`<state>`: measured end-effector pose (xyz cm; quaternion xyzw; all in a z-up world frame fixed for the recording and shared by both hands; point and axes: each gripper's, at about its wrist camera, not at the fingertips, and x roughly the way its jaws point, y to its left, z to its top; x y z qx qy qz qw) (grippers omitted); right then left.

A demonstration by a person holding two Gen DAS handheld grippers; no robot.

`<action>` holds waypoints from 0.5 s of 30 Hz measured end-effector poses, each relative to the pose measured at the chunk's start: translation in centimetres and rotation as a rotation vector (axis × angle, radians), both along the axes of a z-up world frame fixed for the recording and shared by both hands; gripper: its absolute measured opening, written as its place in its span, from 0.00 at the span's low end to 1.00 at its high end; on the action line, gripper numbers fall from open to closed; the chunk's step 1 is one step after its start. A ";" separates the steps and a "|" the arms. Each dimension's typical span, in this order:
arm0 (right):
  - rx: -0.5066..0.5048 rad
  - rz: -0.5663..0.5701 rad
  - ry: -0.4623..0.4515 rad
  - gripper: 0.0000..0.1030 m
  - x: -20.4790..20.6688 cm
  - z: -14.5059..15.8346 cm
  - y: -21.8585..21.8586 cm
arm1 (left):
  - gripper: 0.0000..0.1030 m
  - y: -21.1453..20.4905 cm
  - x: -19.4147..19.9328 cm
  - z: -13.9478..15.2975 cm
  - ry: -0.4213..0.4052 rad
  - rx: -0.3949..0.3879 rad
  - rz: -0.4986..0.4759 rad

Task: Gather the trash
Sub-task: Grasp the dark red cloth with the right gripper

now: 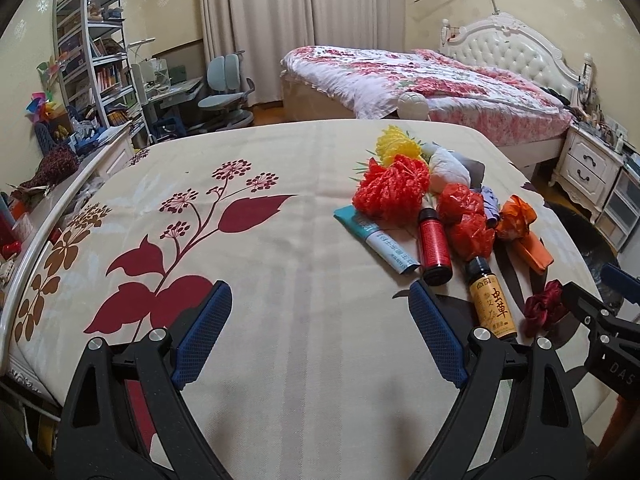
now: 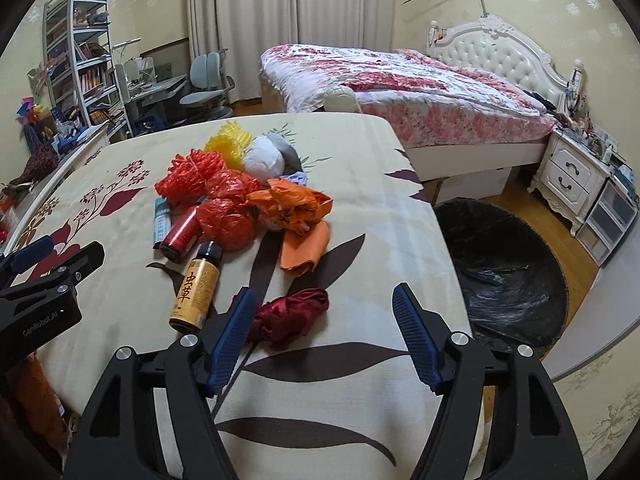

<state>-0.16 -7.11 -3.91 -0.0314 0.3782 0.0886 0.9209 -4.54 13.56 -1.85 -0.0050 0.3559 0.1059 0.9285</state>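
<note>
A pile of trash lies on the cream flowered bedsheet (image 1: 280, 240): red plastic bunches (image 2: 192, 178), a yellow bunch (image 2: 230, 142), a white wad (image 2: 262, 160), a crumpled orange bag (image 2: 292, 204), a red bottle (image 2: 180, 236), a yellow-labelled bottle (image 2: 196, 288) and a teal tube (image 1: 376, 240). A dark red crumpled scrap (image 2: 290, 316) lies nearest, just ahead of my right gripper (image 2: 324, 288) and close to its left finger; the jaws are open and do not press it. My left gripper (image 1: 320, 286) hangs open over bare sheet, left of the pile.
A bin with a black liner (image 2: 500, 264) stands on the floor off the bed's right edge. Beyond are a second bed (image 2: 400, 84), a white nightstand (image 2: 568, 176), a desk chair (image 2: 208, 80) and a bookshelf (image 2: 76, 60) on the left.
</note>
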 end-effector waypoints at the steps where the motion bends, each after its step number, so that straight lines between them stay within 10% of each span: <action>1: 0.002 0.008 0.010 0.67 0.1 -0.2 0.3 | 0.85 0.2 0.0 -0.1 0.001 -0.004 0.002; 10: 0.002 0.026 0.066 0.69 0.5 -1.8 1.0 | 0.85 0.0 0.2 -0.7 0.017 -0.028 -0.004; 15: 0.047 0.056 0.090 0.45 0.6 -2.2 0.6 | 0.85 -0.8 0.5 -1.1 0.031 -0.041 -0.017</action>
